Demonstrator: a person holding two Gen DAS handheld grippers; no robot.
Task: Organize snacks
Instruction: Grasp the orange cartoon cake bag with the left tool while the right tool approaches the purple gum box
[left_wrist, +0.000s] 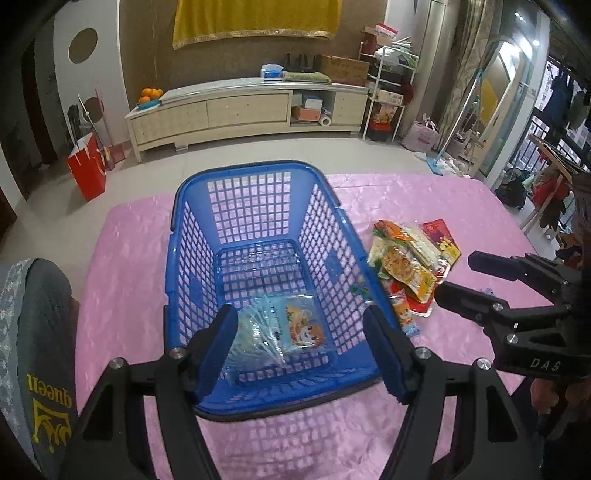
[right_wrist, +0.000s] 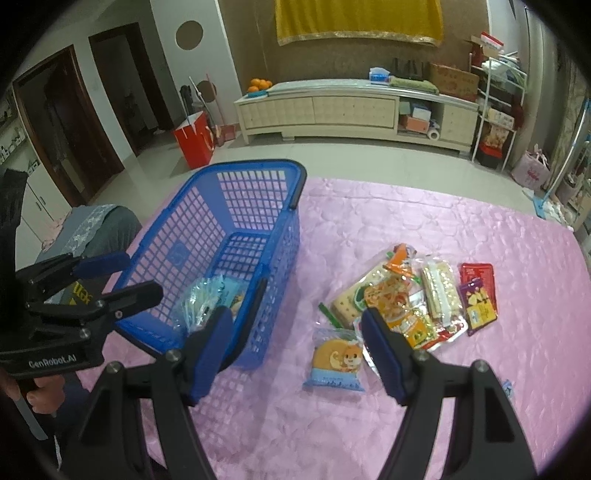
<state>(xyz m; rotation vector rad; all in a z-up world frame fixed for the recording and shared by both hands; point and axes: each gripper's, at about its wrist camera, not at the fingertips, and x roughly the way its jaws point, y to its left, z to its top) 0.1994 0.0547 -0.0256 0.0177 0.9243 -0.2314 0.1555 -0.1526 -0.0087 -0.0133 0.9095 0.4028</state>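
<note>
A blue plastic basket (left_wrist: 192, 273) (right_wrist: 207, 192) stands on the pink tablecloth. Clear and blue snack packets (left_wrist: 280, 328) (right_wrist: 207, 299) lie in its near end. My left gripper (left_wrist: 301, 347) is open and empty above the basket's near rim; it also shows in the right wrist view (right_wrist: 125, 275). To the right of the basket lies a pile of snack packets (left_wrist: 410, 258) (right_wrist: 424, 295). A blue packet with a cartoon animal (right_wrist: 336, 360) lies nearest. My right gripper (right_wrist: 297, 350) is open and empty above it; it also shows in the left wrist view (left_wrist: 454, 278).
The pink tablecloth (right_wrist: 443, 221) covers the table, with floor beyond its far edge. A chair back with grey clothing (left_wrist: 33, 332) stands at the left. A long cabinet (left_wrist: 243, 107) and a red paper bag (left_wrist: 86, 170) stand by the far wall.
</note>
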